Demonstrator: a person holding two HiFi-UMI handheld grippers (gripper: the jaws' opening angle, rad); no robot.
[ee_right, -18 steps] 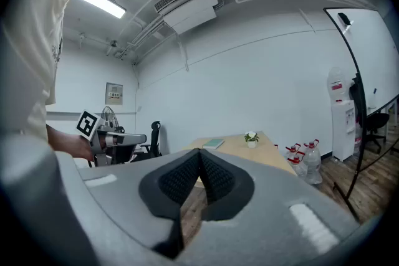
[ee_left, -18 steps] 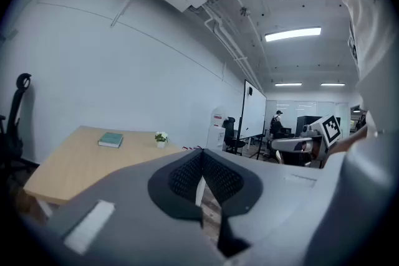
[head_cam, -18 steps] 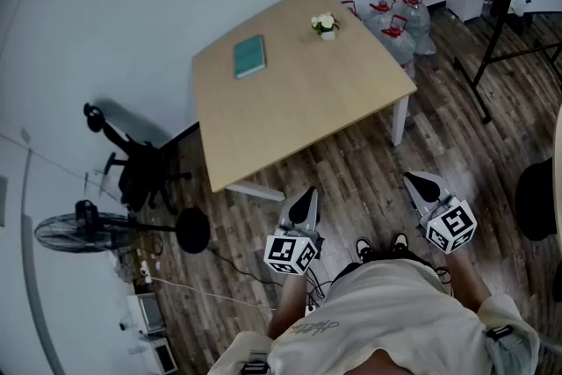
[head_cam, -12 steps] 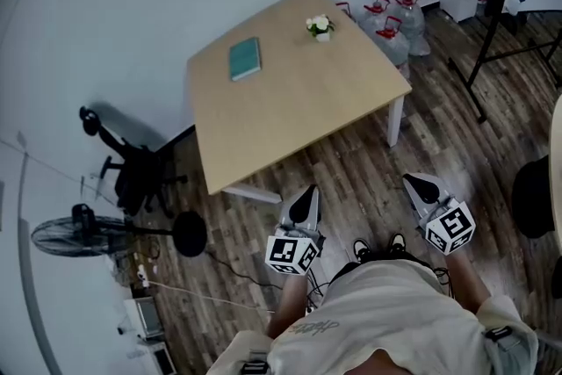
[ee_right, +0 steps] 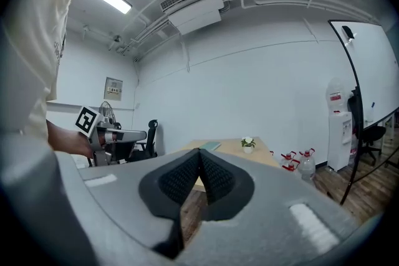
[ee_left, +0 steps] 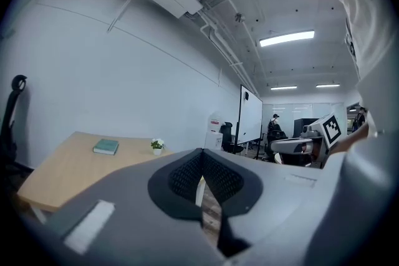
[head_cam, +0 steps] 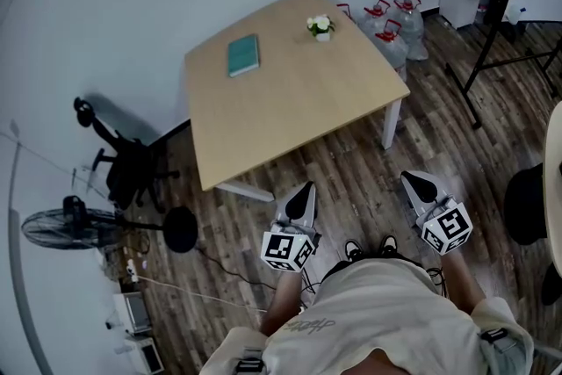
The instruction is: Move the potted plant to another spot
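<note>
A small potted plant (head_cam: 321, 26) with white flowers in a white pot stands near the far edge of the light wooden table (head_cam: 290, 101). It shows tiny in the left gripper view (ee_left: 156, 146) and in the right gripper view (ee_right: 248, 144). My left gripper (head_cam: 305, 196) and right gripper (head_cam: 418, 183) are held level over the wooden floor, well short of the table's near edge. Both are shut with nothing between the jaws. The left gripper (ee_left: 201, 166) and right gripper (ee_right: 199, 165) point toward the table.
A teal book (head_cam: 243, 55) lies on the table's left part. Several water jugs (head_cam: 392, 24) stand behind the table. An office chair (head_cam: 123, 162) and a floor fan (head_cam: 66, 228) are at the left, a black stand (head_cam: 492, 39) at the right.
The table and plant have shifted slightly left and nearer in the head view. Both grippers stay shut in much the same pose.
</note>
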